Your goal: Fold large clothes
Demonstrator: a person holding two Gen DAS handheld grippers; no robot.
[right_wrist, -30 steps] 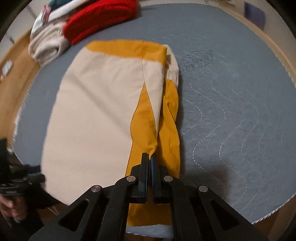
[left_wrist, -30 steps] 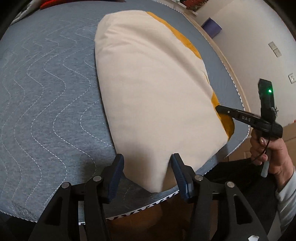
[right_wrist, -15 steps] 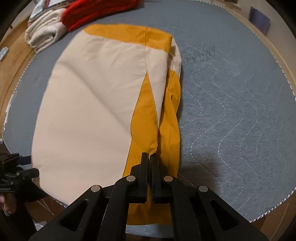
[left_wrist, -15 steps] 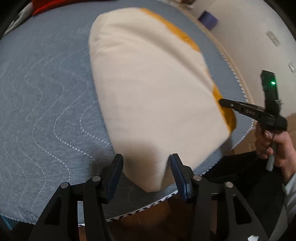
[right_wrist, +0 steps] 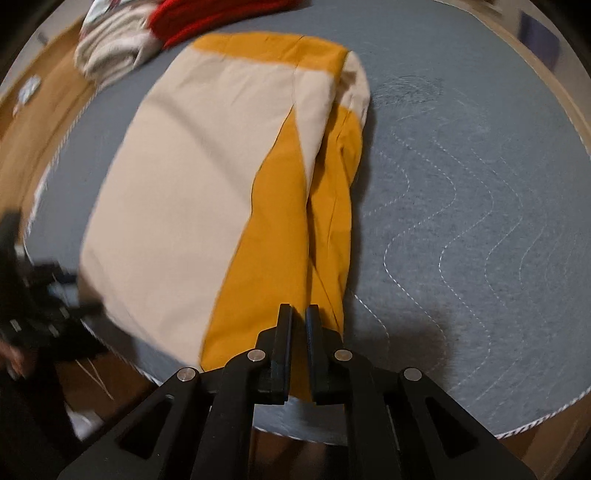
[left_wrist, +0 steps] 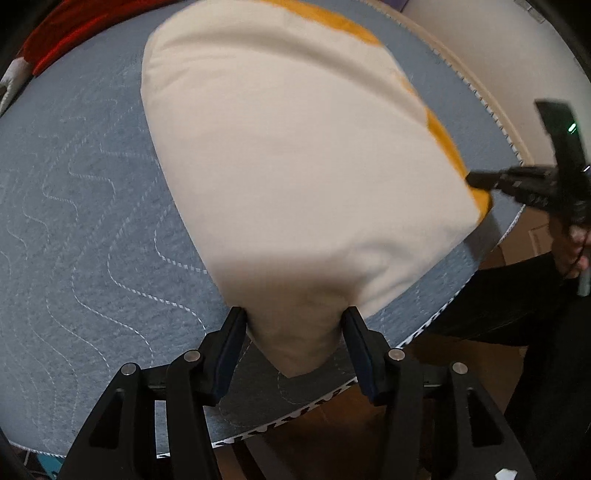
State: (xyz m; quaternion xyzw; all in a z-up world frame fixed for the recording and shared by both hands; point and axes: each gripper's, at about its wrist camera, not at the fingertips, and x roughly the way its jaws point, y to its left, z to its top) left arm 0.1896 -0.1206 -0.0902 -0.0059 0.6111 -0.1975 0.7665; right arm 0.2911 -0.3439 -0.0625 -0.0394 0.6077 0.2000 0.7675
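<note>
The cream and mustard-yellow fabric garment (left_wrist: 295, 166), already folded lengthwise, was seen lying flat on the grey quilted round surface (left_wrist: 81, 229), its near end at the edge closest to the person. The left tool (left_wrist: 293, 332) was held half spread, with the cream near corner bunched between its pads; contact on both sides looked likely, so a grip on the corner was judged. The right tool (right_wrist: 298, 325) was pressed together on the mustard edge of the near end.

Compared with the earlier frames, the garment had been shifted slightly and the near corner had been gathered more tightly between the left pads; both tools had been rolled a little and the view was blurred by motion. The opening of each tool was unchanged. This was read as the near end being taken up for a fold toward the far end, not yet carried over.

A pile of red and cream clothes (right_wrist: 155, 33) was left at the far edge.
</note>
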